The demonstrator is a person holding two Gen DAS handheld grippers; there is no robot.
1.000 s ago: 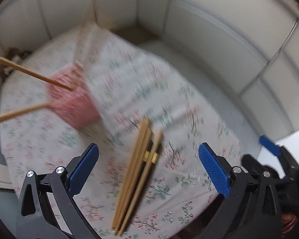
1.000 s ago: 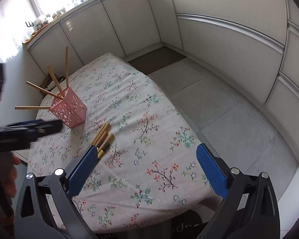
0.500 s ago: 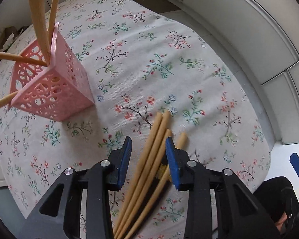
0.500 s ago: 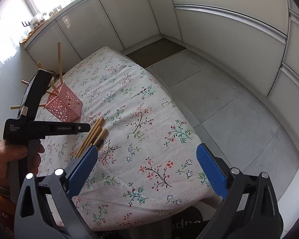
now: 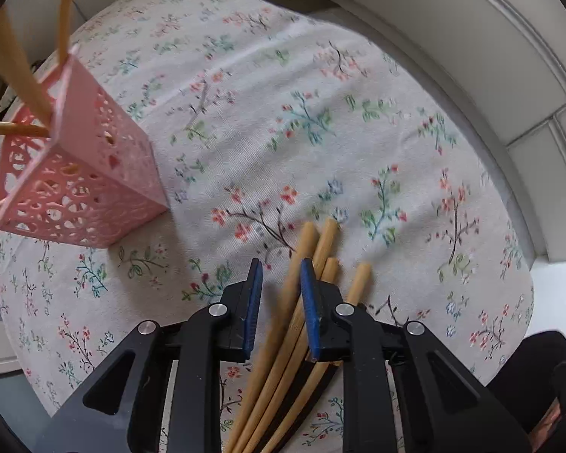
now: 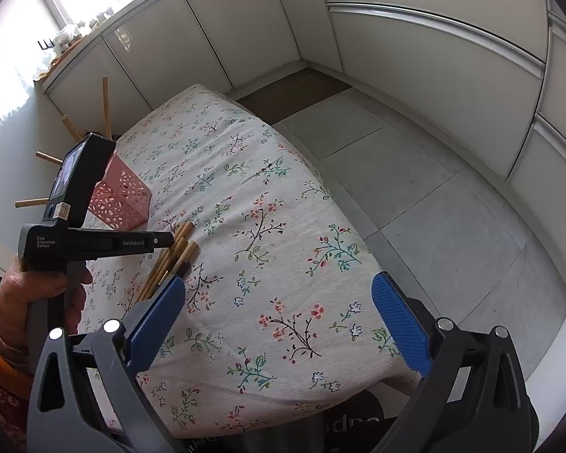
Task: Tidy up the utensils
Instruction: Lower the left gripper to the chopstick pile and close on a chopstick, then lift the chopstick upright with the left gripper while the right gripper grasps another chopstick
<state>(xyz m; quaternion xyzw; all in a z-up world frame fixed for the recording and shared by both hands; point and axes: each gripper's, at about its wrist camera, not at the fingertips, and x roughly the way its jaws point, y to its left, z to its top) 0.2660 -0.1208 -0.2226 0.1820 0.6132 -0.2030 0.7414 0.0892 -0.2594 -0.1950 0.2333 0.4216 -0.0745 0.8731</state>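
Several loose wooden sticks [image 5: 320, 241] lie side by side on the floral tablecloth [image 5: 283, 94]. My left gripper [image 5: 281, 275] points almost straight down over them and its jaws are closing. One stick lies between the pads, against the right one, with a gap still showing at the left pad. A pink lattice holder [image 5: 83, 188] stands to the left with several sticks [image 5: 19, 68] leaning out of it. The right wrist view shows the holder [image 6: 122, 204], the loose sticks [image 6: 177, 249] and the left gripper [image 6: 169, 239] held by a hand [image 6: 30, 294]. My right gripper [image 6: 279, 309] hangs open and empty over the table's near part.
The table's right edge [image 6: 343, 219] drops to a grey tiled floor [image 6: 434, 196]. White cabinet fronts [image 6: 415, 56] run along the far and right sides. A bright window sill [image 6: 79, 26] is at the far left.
The left gripper has come down onto the loose sticks and its jaws have narrowed from wide open to a slim gap around one stick. The right gripper has stayed in place.
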